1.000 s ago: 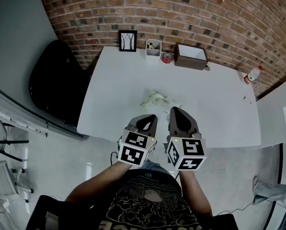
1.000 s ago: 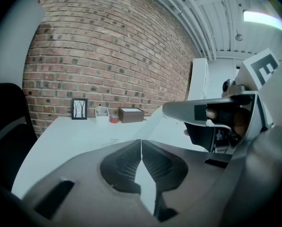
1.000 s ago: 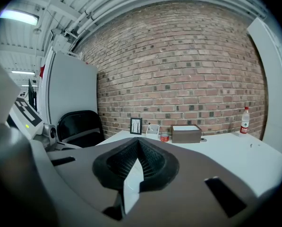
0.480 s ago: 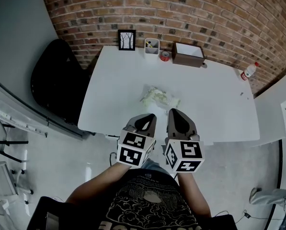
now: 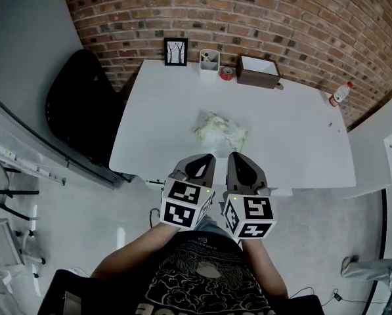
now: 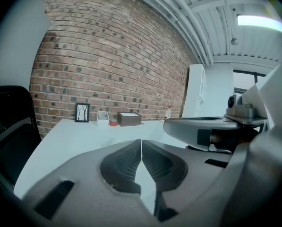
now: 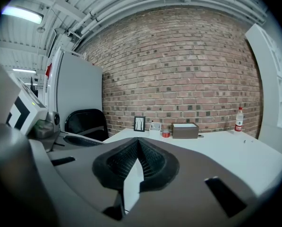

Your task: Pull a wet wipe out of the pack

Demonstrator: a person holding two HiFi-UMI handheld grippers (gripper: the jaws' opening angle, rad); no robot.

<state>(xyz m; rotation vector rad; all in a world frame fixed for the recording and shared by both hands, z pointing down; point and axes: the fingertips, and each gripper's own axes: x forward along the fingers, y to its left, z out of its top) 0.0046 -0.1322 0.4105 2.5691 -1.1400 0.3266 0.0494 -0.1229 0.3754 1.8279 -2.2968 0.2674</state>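
The wet wipe pack (image 5: 220, 130), pale green and white and crumpled, lies near the middle of the white table (image 5: 294, 136). My left gripper (image 5: 205, 160) and right gripper (image 5: 236, 157) hover side by side over the table's near edge, a short way in front of the pack and not touching it. In the left gripper view the left gripper (image 6: 141, 141) has its jaws pressed together with nothing between them. The right gripper (image 7: 138, 140) in its own view is likewise shut and empty. The jaws hide the pack in both gripper views.
Along the far edge by the brick wall stand a small framed picture (image 5: 176, 51), a white pen cup (image 5: 209, 62), a red tape roll (image 5: 228, 73) and a brown box (image 5: 258, 71). A water bottle (image 5: 337, 97) stands at the far right corner. A black chair (image 5: 81, 107) sits left of the table.
The head view has shifted a little, so the table and pack sit slightly higher and to the right. Both grippers stay shut and side by side at the near edge.
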